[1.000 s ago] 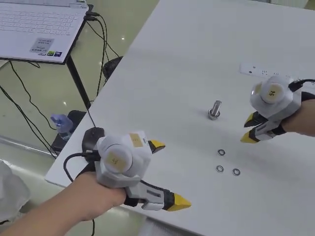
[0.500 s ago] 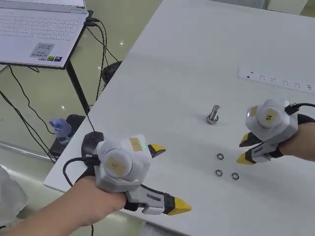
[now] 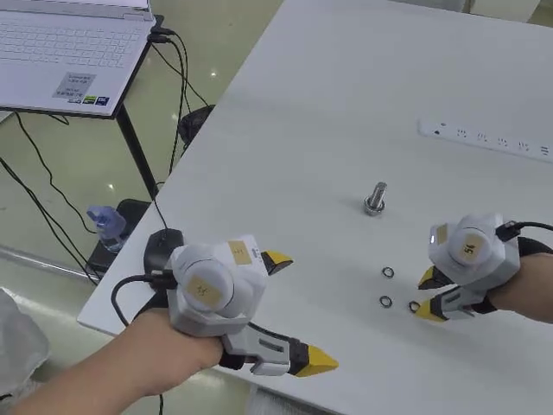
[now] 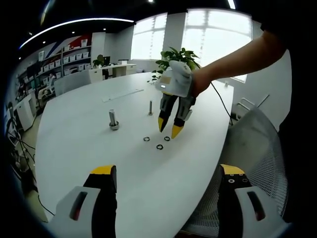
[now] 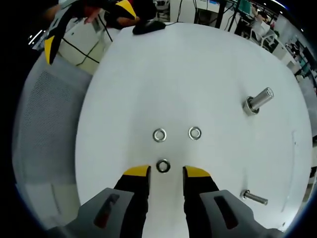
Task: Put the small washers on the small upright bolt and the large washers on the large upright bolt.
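Washer (image 5: 163, 166), nearest of three lying flat on the tabletop (image 5: 148, 74), now sits between the spread jaws of the right hand-held gripper (image 5: 167, 172), which has come down from beside the large bolt (image 5: 257, 100), ready to pinch; the left hand-held gripper (image 3: 298, 309) hangs spread.

On right gripper (image 3: 426, 297), round yellow sticker (image 3: 471, 248): number, looks like 54. On laptop (image 3: 60, 39), stickers (image 3: 74, 85): print too small to read.

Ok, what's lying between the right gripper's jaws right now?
One washer, flat on the white table, lies between the open jaws of the right gripper, seen in the right gripper view.
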